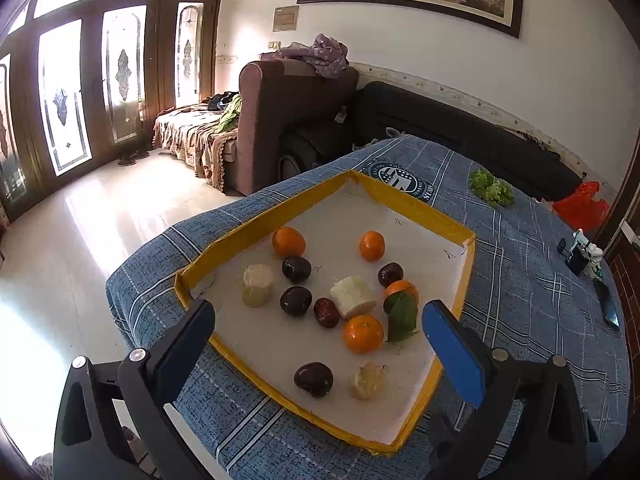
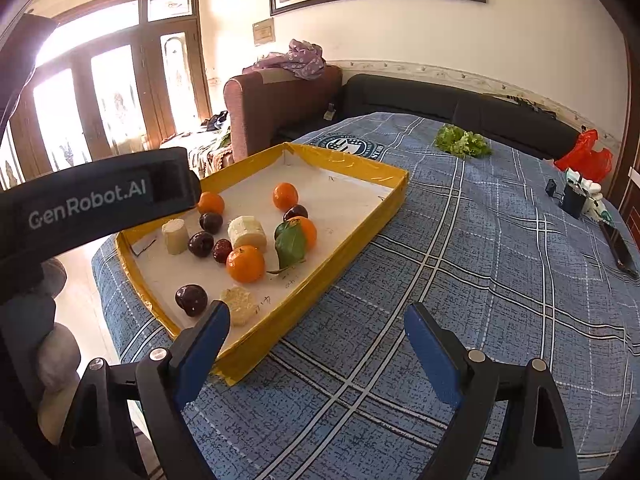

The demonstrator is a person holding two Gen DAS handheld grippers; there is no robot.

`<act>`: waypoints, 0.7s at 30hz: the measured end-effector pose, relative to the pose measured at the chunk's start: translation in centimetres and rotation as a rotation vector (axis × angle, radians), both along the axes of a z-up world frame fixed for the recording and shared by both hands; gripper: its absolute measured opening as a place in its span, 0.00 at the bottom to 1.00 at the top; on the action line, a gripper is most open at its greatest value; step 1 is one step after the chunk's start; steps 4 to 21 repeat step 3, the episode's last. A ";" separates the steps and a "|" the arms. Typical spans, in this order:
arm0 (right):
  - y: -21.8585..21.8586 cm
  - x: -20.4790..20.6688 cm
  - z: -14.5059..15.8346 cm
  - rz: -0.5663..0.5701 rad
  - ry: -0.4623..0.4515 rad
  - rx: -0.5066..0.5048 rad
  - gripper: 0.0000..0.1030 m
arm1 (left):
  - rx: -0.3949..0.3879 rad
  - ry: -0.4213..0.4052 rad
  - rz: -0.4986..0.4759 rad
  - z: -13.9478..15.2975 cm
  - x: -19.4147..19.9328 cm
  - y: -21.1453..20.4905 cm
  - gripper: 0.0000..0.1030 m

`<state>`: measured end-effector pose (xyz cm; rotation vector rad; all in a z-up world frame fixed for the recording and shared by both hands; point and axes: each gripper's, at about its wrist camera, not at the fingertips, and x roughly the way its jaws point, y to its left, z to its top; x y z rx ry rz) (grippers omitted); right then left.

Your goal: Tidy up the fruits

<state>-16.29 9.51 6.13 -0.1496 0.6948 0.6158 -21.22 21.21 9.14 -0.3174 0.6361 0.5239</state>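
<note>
Yellow tray on tabletop: oranges, dark plums, pale chunks, date. Left tongs, right tongs wide open, empty.

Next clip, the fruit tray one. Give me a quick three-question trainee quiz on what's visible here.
1. True or false: the left gripper is shut on an orange.
2. How many oranges lie in the yellow tray?
3. Which orange has a green leaf on it: A) the far left one, B) the one at the right, C) the nearest one?

Key: 1 false, both the left and right gripper are open and empty. 2 four. 3 B.
</note>
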 end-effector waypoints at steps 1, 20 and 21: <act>0.0 -0.1 0.0 0.004 0.002 0.002 0.90 | -0.001 0.001 -0.002 0.0 0.0 0.0 1.00; 0.1 -0.2 0.0 0.005 0.005 0.005 0.90 | -0.002 0.006 -0.007 0.0 0.0 -0.1 1.00; 0.1 -0.2 0.0 0.005 0.005 0.005 0.90 | -0.002 0.006 -0.007 0.0 0.0 -0.1 1.00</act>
